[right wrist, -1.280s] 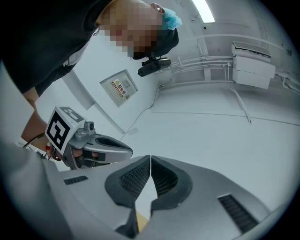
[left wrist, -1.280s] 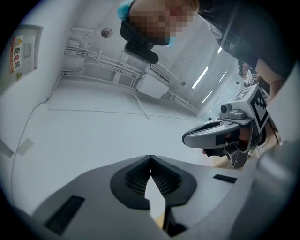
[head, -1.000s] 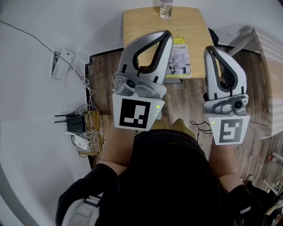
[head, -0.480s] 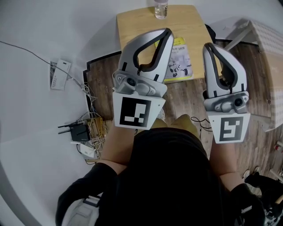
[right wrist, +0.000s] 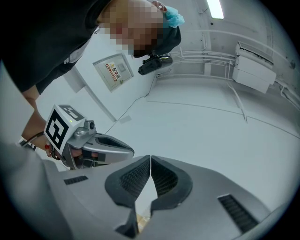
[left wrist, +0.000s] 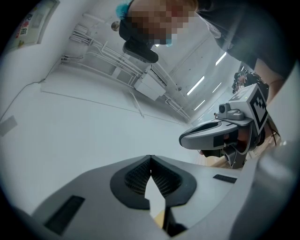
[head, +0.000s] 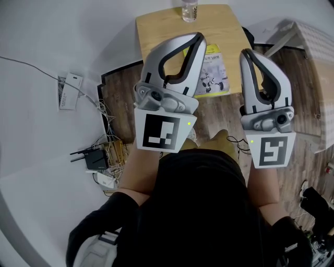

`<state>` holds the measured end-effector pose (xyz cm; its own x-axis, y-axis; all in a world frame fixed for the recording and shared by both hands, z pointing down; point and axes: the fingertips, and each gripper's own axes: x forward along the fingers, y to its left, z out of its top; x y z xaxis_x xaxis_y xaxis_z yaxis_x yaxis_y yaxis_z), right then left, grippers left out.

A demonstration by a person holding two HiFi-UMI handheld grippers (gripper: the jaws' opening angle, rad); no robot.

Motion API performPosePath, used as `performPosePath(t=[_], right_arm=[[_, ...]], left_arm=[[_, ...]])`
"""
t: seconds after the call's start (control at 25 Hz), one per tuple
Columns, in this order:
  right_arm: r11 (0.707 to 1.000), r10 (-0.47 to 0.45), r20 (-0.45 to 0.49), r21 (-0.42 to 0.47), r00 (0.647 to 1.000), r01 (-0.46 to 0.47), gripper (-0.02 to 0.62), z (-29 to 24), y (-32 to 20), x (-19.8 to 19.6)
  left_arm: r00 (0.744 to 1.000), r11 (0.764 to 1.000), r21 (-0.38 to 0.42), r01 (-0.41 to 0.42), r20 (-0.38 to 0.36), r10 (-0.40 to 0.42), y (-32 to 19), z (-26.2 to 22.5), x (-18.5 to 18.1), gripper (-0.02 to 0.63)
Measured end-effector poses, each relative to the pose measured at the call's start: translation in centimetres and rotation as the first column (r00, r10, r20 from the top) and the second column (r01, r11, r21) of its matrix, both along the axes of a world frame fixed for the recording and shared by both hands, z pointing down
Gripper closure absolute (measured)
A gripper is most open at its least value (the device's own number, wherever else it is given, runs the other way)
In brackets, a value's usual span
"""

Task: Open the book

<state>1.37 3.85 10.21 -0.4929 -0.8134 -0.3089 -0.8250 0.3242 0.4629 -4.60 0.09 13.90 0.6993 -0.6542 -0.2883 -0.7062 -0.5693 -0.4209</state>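
Observation:
The book (head: pixel 215 69), closed, with a yellow-edged cover and a robot picture, lies at the near edge of a small wooden table (head: pixel 162 28). My left gripper (head: pixel 197 39) covers its left part in the head view. That gripper is held up in front of my chest and its pads meet with nothing between them (left wrist: pixel 150 159). My right gripper (head: pixel 245 55) is held beside it, to the right of the book, also shut and empty (right wrist: pixel 150 159). Each gripper view looks up at the wall and ceiling and catches the other gripper at its side.
A clear bottle (head: pixel 190 10) stands at the table's far edge. On the floor at left lie a router, a power strip and tangled cables (head: pixel 96 159). A white-framed piece of furniture (head: pixel 308 52) stands at right. Wood flooring (head: pixel 224 112) lies between me and the table.
Both grippers have drifted a little; the left one sits slightly lower in the head view. The table and floor clutter have slid slightly in the picture. Both pairs of jaws stay shut.

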Motion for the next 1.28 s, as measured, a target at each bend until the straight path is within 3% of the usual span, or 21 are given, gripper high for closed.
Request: performPosePath(t=[0.4,1.0,1.28], right_arm=[[1.0,0.017,-0.021,-0.017,1.0,-0.018,0.565,0.7,-1.6,-1.0],[0.997,0.038,-0.003,-0.062,0.999,-0.039,0.565,2.0,-3.4,1.9],[0.997,0.009,0.002,-0.072,1.0,-0.009,0.565,2.1,-5.0,2.9]], left_arm=[[1.0,1.0,-0.011,-0.021,0.004,0.021,-1.1,0.1,1.1,0.597],[0.998,0.998,-0.031,-0.055,0.008,0.056,-2.8,0.4,2.5,0.597],[1.0,0.999,-0.036,-0.013,0.024,0.014,-4.4,-0.5,3.5,0.597]])
